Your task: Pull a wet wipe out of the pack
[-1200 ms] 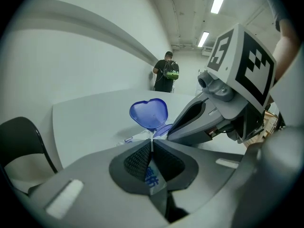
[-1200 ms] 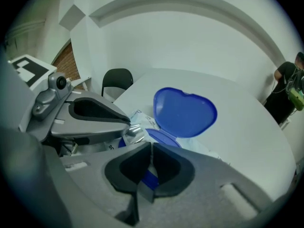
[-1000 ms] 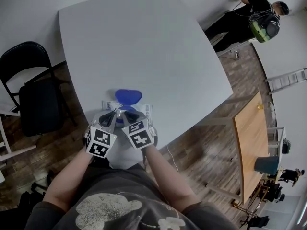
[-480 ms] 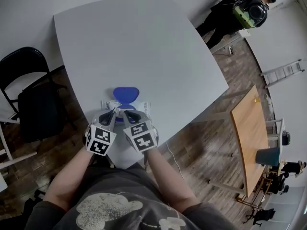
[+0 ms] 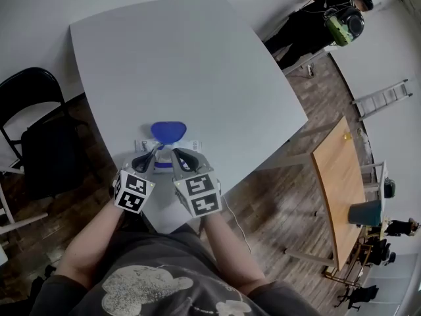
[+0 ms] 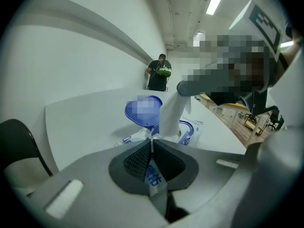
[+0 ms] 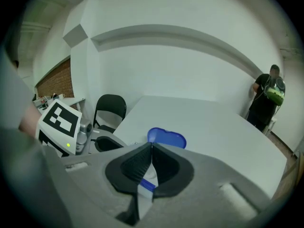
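The wet wipe pack (image 5: pixel 166 145) lies near the front edge of the white table (image 5: pixel 184 58), its blue lid (image 5: pixel 168 131) flipped open. My left gripper (image 5: pixel 146 157) is shut on the pack's printed film edge (image 6: pixel 153 174) and holds it on the table. My right gripper (image 5: pixel 179 155) is shut on a white wipe (image 6: pixel 172 115) that stretches up out of the pack's blue-rimmed opening (image 6: pixel 187 133). In the right gripper view the wipe (image 7: pixel 143 189) runs between the shut jaws of the right gripper (image 7: pixel 152 145), with the blue lid (image 7: pixel 166 137) just beyond.
A black folding chair (image 5: pixel 36 130) stands left of the table. A person (image 5: pixel 329 15) stands at the far right corner. On the wooden floor to the right are a wooden table (image 5: pixel 342 189) and a ladder (image 5: pixel 381 101).
My right gripper has risen above the pack and drawn the wipe up with it. The left gripper has stayed in place on the pack.
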The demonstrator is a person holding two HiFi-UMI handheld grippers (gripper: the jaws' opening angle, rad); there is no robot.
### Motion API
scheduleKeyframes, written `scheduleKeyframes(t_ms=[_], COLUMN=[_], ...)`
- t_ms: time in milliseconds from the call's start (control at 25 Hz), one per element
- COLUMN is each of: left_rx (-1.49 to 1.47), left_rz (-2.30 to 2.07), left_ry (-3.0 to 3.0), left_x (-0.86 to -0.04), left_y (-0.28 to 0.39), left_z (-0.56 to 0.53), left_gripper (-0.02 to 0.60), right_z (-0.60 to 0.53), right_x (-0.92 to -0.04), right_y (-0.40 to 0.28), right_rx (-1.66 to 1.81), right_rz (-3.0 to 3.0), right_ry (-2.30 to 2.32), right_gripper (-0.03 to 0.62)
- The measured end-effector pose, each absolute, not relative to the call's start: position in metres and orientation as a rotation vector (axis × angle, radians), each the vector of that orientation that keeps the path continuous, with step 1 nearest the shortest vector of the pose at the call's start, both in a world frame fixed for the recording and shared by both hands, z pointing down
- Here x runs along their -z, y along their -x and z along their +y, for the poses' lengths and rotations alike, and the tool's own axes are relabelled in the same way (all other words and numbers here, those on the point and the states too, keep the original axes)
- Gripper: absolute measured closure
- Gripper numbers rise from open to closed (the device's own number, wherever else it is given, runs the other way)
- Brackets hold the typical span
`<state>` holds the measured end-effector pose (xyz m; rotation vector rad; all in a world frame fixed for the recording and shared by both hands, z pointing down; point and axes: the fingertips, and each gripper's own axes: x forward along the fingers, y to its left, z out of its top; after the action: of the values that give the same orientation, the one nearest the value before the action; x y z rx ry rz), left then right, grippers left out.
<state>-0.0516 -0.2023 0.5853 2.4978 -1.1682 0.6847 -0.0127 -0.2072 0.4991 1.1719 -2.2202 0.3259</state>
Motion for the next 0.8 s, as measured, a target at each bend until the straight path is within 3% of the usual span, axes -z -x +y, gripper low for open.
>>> scheduleKeyframes(t_ms=[800], left_rx=[-0.441], left_rz=[-1.508], left_ry=[-2.408], left_x=[-0.51], left_y=[0.089], left_z=[-0.191], left_gripper=[0.497], right_z=[-0.181], right_x=[-0.445], right_y=[-0.074], right_rx=[-0.284], right_rz=[-2.357], right_ry=[-1.316], right_gripper=[0.597])
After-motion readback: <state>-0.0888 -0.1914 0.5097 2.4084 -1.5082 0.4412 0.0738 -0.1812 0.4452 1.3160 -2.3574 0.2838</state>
